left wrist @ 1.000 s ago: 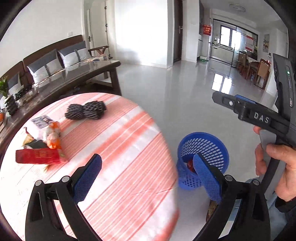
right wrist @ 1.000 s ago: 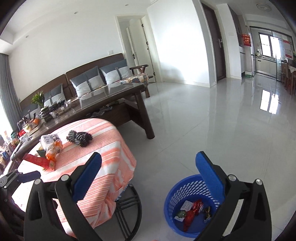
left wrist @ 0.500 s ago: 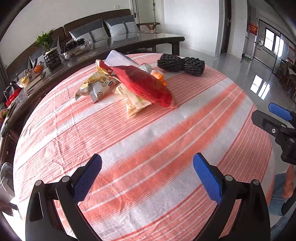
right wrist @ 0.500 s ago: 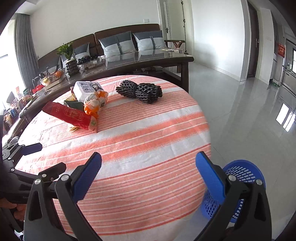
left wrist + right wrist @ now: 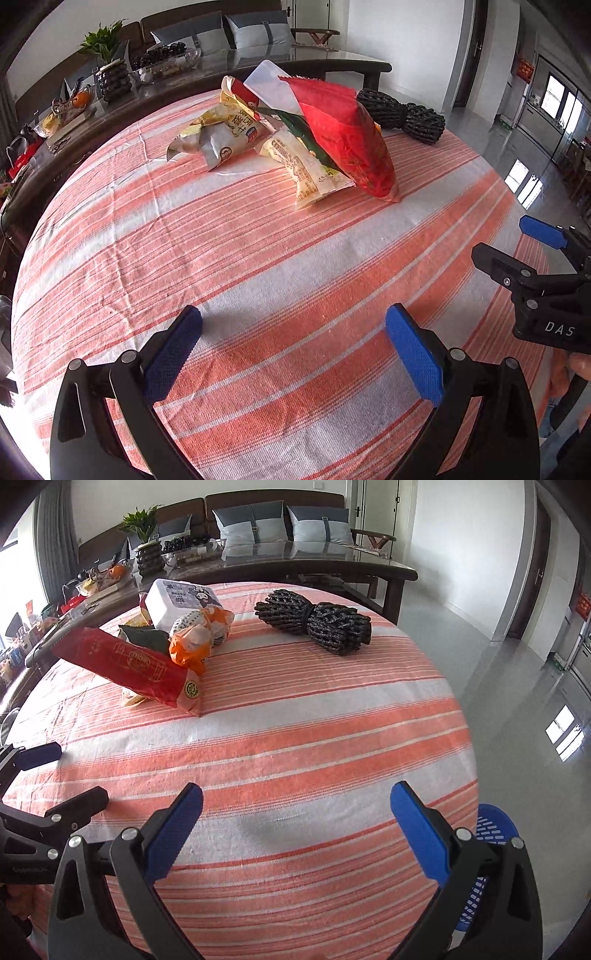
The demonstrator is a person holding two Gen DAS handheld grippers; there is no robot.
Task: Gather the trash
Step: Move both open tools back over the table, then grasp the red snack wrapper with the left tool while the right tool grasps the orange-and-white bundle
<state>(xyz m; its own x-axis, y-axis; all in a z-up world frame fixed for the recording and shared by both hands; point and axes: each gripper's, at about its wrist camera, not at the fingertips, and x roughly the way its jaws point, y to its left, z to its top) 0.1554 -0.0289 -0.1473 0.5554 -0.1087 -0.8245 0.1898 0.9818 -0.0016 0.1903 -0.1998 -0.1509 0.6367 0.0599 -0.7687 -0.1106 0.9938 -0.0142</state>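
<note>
A pile of trash lies on the round striped table point(image 5: 258, 258): a red wrapper point(image 5: 347, 144), a yellow-white snack bag point(image 5: 221, 133) and a pale packet point(image 5: 306, 170). In the right wrist view the red wrapper point(image 5: 125, 664) lies by an orange wrapper point(image 5: 195, 638) and a white box point(image 5: 177, 602). My left gripper point(image 5: 293, 347) is open and empty, above the near table side. My right gripper point(image 5: 295, 827) is open and empty, also short of the pile. The blue basket point(image 5: 491, 834) stands on the floor at the table's right.
A black rope bundle point(image 5: 317, 620) lies on the far side of the table. A long dark table point(image 5: 295, 565) with a plant and bowls stands behind, then a sofa. The right gripper shows at the right edge of the left wrist view point(image 5: 517, 254).
Both grippers have swung from the basket side to face the table and have moved closer to the trash pile. Both stayed open.
</note>
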